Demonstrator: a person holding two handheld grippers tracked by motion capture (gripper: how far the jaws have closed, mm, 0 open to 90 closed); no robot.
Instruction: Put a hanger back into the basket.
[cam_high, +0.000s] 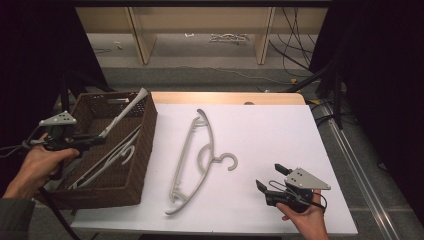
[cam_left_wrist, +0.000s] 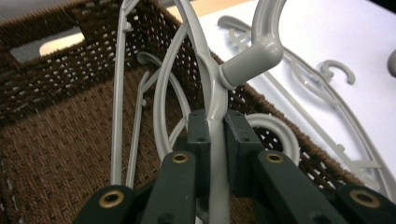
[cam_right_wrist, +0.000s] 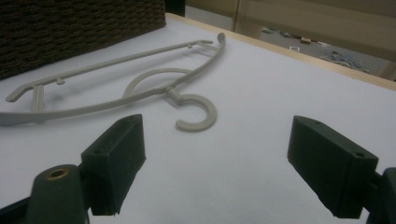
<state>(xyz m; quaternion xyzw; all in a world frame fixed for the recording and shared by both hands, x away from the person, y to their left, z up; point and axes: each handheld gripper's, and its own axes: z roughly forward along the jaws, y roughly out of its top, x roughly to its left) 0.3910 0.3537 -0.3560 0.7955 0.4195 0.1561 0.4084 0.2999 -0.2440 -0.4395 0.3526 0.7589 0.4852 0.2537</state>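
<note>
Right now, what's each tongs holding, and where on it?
Left tongs grip a grey hanger by its neck, just below the hook, over the basket. Right tongs are open and hold nothing.

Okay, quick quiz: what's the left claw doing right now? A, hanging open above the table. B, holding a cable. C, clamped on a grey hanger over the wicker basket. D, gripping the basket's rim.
C: the left claw is shut on a grey hanger above the wicker basket.

The basket (cam_high: 142, 150) is brown, woven and rough. The grey hangers (cam_high: 197, 160) look like smooth, slightly shiny plastic. The table top (cam_high: 270, 135) is white and matt, maybe paper.
</note>
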